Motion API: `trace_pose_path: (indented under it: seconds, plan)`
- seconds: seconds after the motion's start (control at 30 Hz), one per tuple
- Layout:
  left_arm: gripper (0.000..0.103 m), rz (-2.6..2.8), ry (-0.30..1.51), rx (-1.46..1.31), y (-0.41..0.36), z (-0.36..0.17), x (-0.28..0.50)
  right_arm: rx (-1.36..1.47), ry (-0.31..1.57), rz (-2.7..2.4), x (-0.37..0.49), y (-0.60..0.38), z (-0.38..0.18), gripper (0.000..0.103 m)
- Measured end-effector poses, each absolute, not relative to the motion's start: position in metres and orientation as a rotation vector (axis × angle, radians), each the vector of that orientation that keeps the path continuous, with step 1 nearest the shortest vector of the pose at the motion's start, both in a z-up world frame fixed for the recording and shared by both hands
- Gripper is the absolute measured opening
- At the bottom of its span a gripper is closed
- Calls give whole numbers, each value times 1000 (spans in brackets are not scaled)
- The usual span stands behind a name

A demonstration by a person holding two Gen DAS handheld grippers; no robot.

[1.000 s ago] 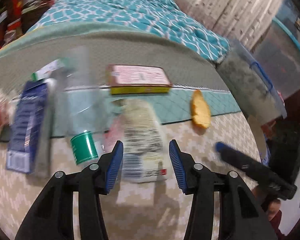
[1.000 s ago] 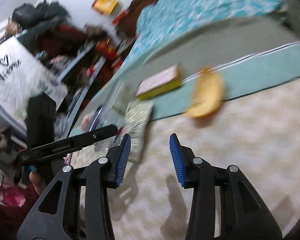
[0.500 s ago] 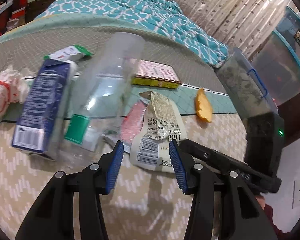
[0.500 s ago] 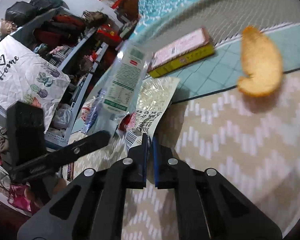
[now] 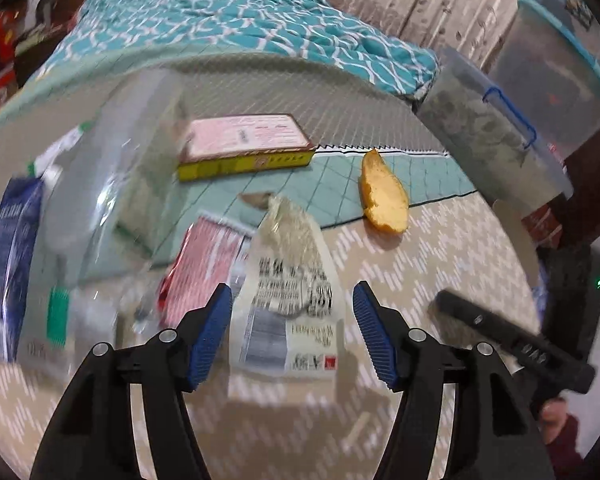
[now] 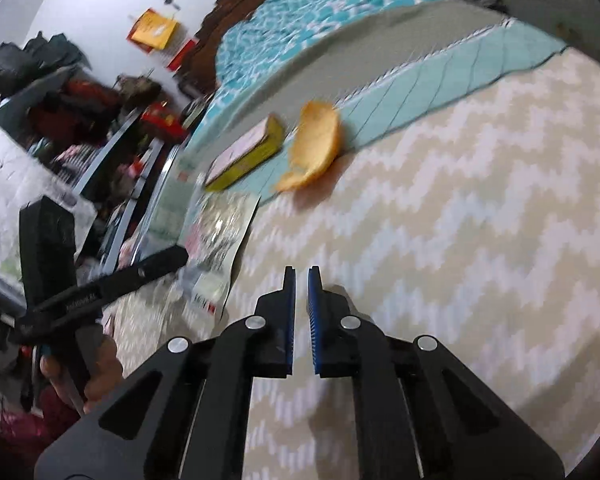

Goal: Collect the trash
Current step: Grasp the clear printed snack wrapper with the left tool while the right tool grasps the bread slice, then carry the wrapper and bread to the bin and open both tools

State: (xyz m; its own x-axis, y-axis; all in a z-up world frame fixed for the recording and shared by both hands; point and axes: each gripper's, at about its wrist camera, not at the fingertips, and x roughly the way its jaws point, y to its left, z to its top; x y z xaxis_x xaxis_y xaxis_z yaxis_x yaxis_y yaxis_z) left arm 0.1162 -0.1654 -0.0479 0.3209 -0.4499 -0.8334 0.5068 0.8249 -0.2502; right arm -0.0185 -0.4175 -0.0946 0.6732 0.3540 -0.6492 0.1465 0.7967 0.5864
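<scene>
Glossy crinkled foil wrapper point(image 5: 288, 280), clear plastic bottle point(image 5: 112, 168), matt woven mat point(image 6: 460, 208).

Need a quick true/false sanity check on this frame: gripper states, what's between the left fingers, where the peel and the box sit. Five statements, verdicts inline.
1. The left gripper is open. True.
2. The right gripper is wide open. False: its jaws are nearly together, with nothing between them.
3. The white crinkled wrapper with a barcode lies in line with the left fingers. True.
4. The yellow-orange fruit peel sits on top of the flat pink-and-yellow box. False: it lies apart from the box, on the bedding.
5. The clear plastic bottle with a green label is clamped in the right gripper. False: it lies among the trash.
</scene>
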Motion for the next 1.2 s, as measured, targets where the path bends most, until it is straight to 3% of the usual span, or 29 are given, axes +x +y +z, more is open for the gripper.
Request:
trace_pose_path:
  seconds: [0.03, 0.07, 0.13, 0.27, 0.3, 0.33, 0.43, 0.47, 0.5, 0.53, 0.57, 0.67, 0.9, 1.2]
  plan:
    - [60, -620, 1084, 79, -172, -50, 119, 637, 836, 113, -13, -422, -91, 22]
    - [60, -619, 1089, 89, -177, -52, 120, 627, 832, 96, -8, -427, -89, 56]
    - [60, -632, 1081, 103, -185, -53, 120, 632, 783, 63, -2, -437, -82, 98]
    - [57, -630, 1080, 146, -201, -60, 120, 584, 787, 59, 23, -442, -77, 90]
    - [42, -622, 1080, 165, -206, -63, 119, 567, 796, 56, 31, -444, -77, 88]
    - [33, -616, 1074, 183, -210, -66, 119, 550, 806, 59, 40, -443, -77, 81]
    - [24, -623, 1051, 192, -216, -62, 116, 524, 869, 83, 74, -439, -86, 59]
    - [12, -634, 1046, 191, -217, -60, 114, 535, 888, 100, 84, -435, -90, 53]
    - [12, -643, 1041, 185, -217, -58, 112, 536, 884, 116, 89, -432, -92, 46]
    - [12, -663, 1055, 169, -216, -56, 111, 536, 884, 116, 89, -432, -92, 26]
    - [12, -682, 1073, 145, -215, -56, 111, 570, 927, 170, 98, -427, -100, 16]
    - [12, -699, 1103, 98, -210, -55, 113, 598, 908, 186, 86, -424, -99, 9]
    - [12, -800, 1132, -2, -217, -38, 106, 681, 791, 119, 20, -471, -77, 8]
    - [12, -983, 1142, 99, -336, -22, 84, 739, 656, -136, -81, -584, -60, 8]
